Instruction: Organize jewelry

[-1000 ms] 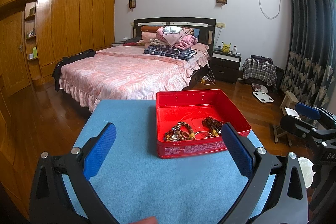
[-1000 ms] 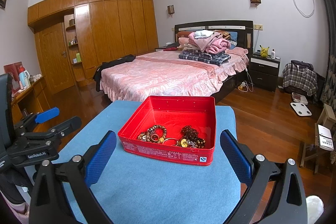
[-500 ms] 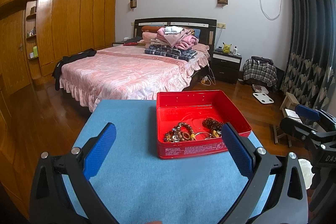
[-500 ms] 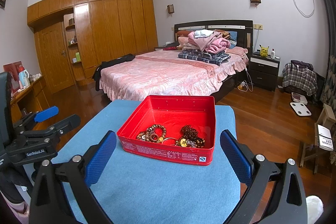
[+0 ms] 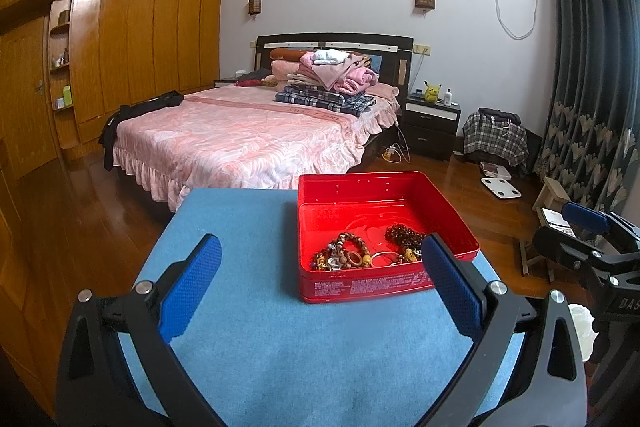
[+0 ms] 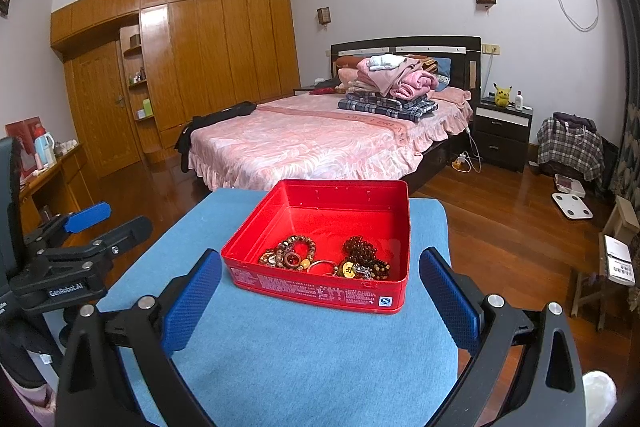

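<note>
Left wrist view shows the jewelry [image 5: 362, 254] heaped together at the near side of the red tin [image 5: 384, 195] on the blue table [image 5: 248, 227]. Both grippers' fingers are spread wide and empty. Gathered, yet tangled: sorting may remain.

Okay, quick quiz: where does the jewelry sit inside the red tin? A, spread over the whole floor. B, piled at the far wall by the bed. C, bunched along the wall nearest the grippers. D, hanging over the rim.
C: the bead bracelets lie against the red tin's near wall.
</note>
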Action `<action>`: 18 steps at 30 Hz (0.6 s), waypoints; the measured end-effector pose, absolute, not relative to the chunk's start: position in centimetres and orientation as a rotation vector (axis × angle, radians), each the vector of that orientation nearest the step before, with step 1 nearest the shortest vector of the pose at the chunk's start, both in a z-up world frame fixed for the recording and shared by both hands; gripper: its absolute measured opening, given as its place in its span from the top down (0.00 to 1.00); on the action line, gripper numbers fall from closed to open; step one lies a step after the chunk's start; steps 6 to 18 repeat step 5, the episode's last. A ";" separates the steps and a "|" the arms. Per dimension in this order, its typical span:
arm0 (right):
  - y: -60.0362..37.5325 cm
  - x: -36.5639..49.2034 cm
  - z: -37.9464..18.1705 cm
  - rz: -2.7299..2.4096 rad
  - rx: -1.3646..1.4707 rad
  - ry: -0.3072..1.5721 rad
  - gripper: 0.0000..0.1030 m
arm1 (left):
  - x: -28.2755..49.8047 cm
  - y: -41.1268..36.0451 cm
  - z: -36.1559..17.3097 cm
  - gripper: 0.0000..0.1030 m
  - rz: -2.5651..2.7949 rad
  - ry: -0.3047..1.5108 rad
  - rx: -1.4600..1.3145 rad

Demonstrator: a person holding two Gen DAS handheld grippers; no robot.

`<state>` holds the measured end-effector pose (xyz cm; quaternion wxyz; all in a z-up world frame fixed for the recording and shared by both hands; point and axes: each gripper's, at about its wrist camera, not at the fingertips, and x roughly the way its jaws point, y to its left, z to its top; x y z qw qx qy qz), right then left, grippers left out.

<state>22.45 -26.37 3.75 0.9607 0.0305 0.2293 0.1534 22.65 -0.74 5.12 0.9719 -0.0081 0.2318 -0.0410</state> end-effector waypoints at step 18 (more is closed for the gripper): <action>-26.4 22.5 3.8 0.311 0.060 0.466 0.06 | 22.6 -0.8 5.1 0.06 -0.082 0.470 -0.017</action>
